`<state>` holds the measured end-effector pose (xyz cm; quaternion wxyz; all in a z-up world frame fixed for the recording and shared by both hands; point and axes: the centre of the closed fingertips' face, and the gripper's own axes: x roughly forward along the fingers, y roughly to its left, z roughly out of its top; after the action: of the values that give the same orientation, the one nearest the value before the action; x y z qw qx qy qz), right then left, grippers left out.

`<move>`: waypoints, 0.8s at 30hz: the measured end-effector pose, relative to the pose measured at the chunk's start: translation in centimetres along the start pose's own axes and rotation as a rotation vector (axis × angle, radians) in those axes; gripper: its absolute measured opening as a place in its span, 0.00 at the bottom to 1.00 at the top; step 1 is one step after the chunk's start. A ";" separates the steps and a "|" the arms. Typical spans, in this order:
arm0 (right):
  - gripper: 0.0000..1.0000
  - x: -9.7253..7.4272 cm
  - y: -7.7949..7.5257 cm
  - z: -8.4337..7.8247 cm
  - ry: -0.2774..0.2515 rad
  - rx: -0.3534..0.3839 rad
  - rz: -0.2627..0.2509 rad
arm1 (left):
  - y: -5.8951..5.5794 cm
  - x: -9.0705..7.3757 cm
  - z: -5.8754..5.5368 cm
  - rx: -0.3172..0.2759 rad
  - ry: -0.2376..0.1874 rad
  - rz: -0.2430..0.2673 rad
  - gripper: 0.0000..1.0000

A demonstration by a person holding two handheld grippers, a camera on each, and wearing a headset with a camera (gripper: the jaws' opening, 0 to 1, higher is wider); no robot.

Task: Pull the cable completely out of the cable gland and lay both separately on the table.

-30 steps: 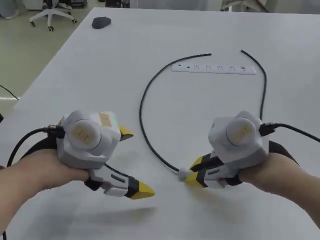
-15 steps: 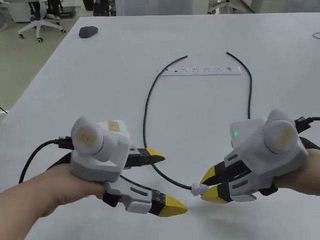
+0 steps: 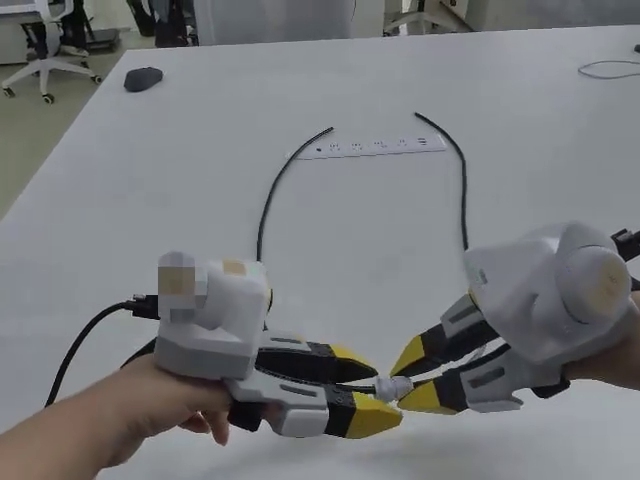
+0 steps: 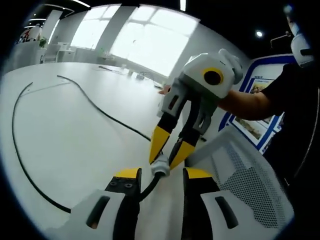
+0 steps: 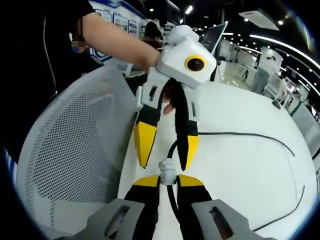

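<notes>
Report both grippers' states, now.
Left gripper: open, jaws straddling the black cable beside the cable gland.
Right gripper: shut on the cable gland.

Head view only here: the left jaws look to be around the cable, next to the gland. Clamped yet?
Observer: No. In the left gripper view the left gripper is open; the cable runs between its jaws, and they are not pinching it.
Operator: Is the cable through the gland, or just at its mouth?
Observer: Through. In the right gripper view it comes out of the gland on the near side and runs back between the jaws of the right gripper, whose tips are shut on the gland.
</notes>
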<state>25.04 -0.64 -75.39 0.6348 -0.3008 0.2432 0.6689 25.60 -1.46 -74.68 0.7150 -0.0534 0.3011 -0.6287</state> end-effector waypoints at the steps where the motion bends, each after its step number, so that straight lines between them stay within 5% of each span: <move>1: 0.07 -0.1 0.1 0.0 0.006 0.003 -0.003 | -0.3 0.1 0.3 0.002 -0.021 -0.010 0.26; 11: 0.07 -0.6 0.4 0.4 -0.004 -0.007 -0.012 | -0.5 0.0 0.5 0.004 -0.043 0.008 0.16; 24: 0.07 -0.7 0.6 0.7 -0.016 -0.004 -0.006 | -1.0 -0.4 0.6 0.022 -0.059 -0.008 0.15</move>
<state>24.36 -0.65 -74.46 0.6380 -0.2977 0.2359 0.6698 25.02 -1.50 -73.62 0.7218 -0.0653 0.2726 -0.6328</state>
